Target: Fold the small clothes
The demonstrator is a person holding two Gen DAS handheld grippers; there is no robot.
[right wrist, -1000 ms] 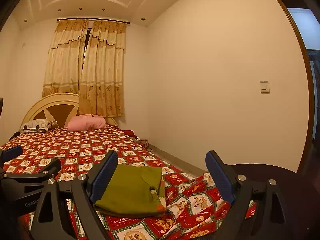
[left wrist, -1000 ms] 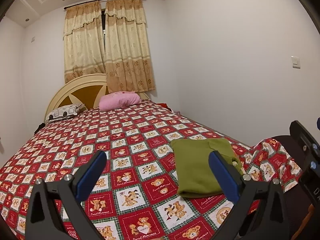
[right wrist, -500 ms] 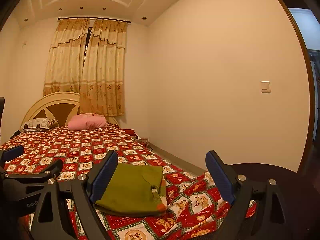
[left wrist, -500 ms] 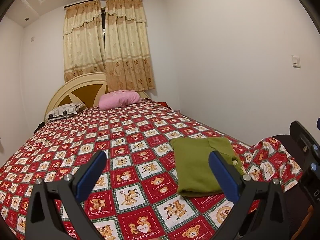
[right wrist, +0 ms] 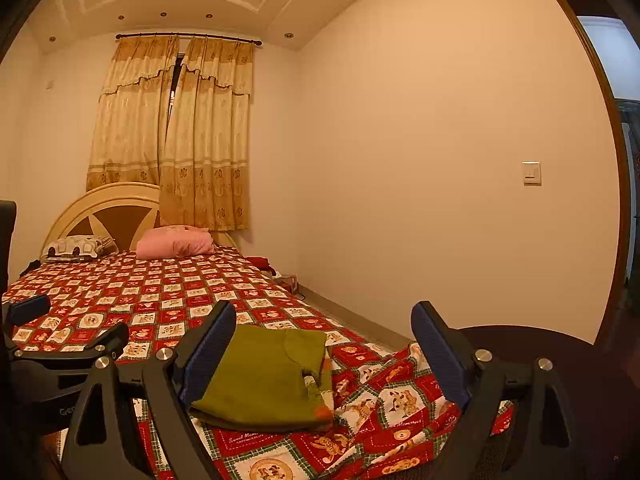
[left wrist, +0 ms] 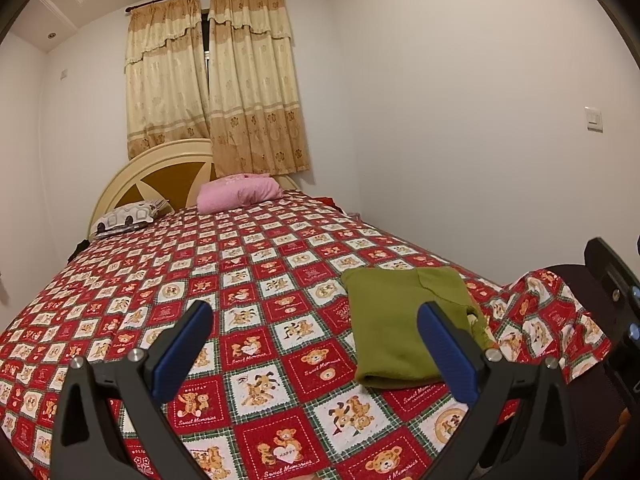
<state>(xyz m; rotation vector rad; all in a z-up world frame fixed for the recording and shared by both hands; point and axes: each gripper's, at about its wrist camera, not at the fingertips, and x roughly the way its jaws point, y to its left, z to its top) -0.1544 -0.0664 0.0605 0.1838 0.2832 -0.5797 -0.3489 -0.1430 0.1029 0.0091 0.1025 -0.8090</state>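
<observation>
Nothing moved vs. earlier frames: both tools and the garment as before. Left tool [left wrist: 316, 344] wide open, empty, hovering over the bedspread [left wrist: 224, 280], tilted slightly down. Right tool [right wrist: 324, 344] wide open, empty, aimed level above the bed's near corner.

Olive-green garment [left wrist: 396, 328] folded into a neat rectangle, lying flat on the bedspread nr. the right-hand edge of the bed, toward the foot; seen between the right tool's fingers in the right-wrist view [right wrist: 264, 376]. Small orange trim showing at its near right corner.

Step in hand (judged): fold looks complete; remaining work likely a tidy or hand-off. If tidying, press layers flat w/ a blue pad [left wrist: 182, 350] rather than pinching, so the stack does not slide or open; any lift best taken from the thick folded side w/ both tools.

Edges & room: bedspread corner [right wrist: 400, 412] rumpled and draped just right of the garment, so little margin there; risk of dragging cloth off the bed. Ample open bedspread to the left and toward the pink pillow [left wrist: 240, 194]. Wall [right wrist: 420, 160] well apart on the right.
</observation>
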